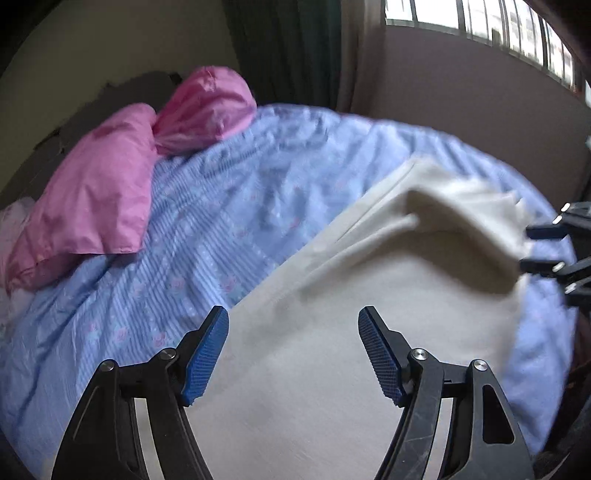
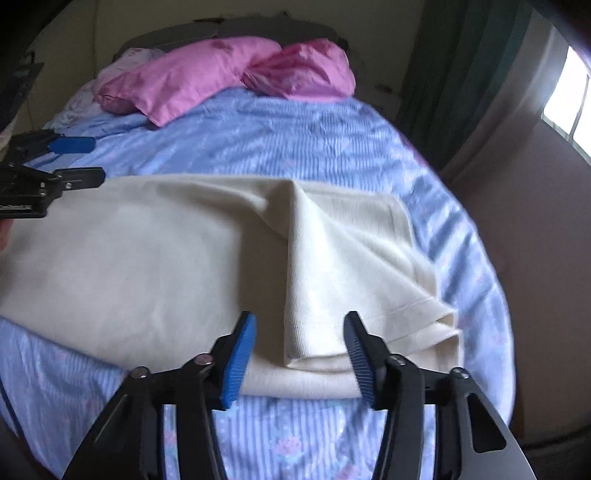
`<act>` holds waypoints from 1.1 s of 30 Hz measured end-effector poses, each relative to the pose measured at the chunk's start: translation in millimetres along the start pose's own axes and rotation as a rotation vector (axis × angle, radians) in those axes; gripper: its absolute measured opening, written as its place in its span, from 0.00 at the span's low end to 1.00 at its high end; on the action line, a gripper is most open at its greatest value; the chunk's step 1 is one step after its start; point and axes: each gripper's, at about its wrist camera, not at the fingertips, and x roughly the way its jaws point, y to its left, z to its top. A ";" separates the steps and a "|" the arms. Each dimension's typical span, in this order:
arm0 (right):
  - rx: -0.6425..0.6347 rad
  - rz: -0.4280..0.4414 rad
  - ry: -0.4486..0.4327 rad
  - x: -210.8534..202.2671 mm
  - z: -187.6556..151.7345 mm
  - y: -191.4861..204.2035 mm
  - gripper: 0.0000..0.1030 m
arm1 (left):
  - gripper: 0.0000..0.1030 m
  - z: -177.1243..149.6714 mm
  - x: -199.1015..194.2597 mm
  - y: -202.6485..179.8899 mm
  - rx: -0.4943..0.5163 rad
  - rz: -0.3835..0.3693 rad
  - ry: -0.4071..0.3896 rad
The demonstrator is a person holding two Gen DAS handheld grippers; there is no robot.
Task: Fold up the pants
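Cream pants (image 2: pixel 147 258) lie spread across the blue bedcover (image 2: pixel 295 140). One end is folded back over the rest, and its hemmed corner (image 2: pixel 332 332) sits between the fingers of my right gripper (image 2: pixel 300 354). The jaws stand apart and the pads do not press the cloth. My left gripper (image 1: pixel 293 350) hovers open over the other end of the pants (image 1: pixel 332 387) with nothing between its fingers. Each gripper shows in the other's view: the right gripper (image 1: pixel 539 248) at the right edge by the raised fold, the left gripper (image 2: pixel 79 160) at the far left above the pants' back edge.
Two pink pillows (image 2: pixel 221 70) lie at the head of the bed, against a dark headboard (image 2: pixel 236 29). A green curtain (image 1: pixel 288 48) and a window (image 1: pixel 498 26) stand beyond the bed's far side. The bed edge (image 2: pixel 491 295) drops off on the right.
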 end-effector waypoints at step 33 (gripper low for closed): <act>0.066 -0.373 0.045 72.4 152.3 -73.3 0.06 | 0.12 28.9 68.0 32.9 -0.193 0.167 0.124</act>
